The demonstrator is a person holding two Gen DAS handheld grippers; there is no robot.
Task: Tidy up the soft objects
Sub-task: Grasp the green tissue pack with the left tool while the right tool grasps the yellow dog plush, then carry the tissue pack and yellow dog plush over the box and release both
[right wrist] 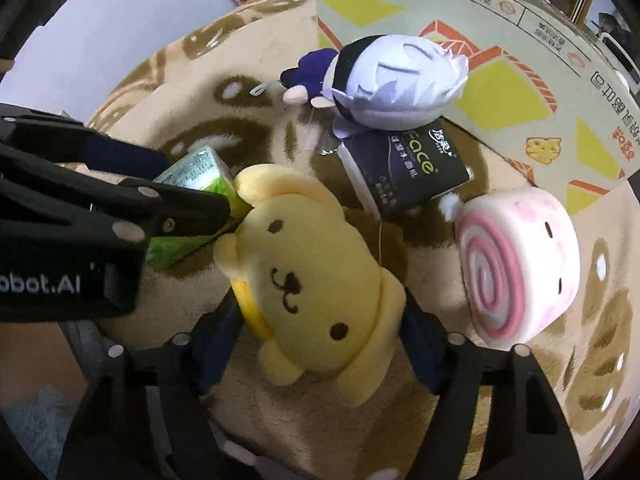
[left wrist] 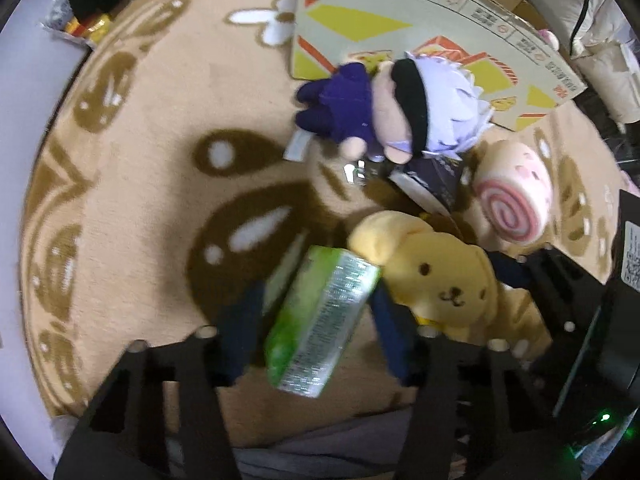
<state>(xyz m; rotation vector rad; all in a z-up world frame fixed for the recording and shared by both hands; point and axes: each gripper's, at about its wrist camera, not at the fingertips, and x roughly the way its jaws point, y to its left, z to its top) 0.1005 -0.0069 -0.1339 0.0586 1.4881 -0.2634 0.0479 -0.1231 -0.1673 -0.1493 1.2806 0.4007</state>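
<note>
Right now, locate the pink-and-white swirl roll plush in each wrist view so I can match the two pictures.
Left wrist view: the pink-and-white swirl roll plush lies at middle right, past the yellow dog plush.
Right wrist view: the same roll plush sits at middle right, beside the yellow dog plush.
Shared landmark: the printed cardboard box standing along the top of both views.

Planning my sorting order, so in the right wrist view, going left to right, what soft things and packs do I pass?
Green tissue pack → yellow dog plush → dark tissue pack → pink swirl roll plush.
</note>
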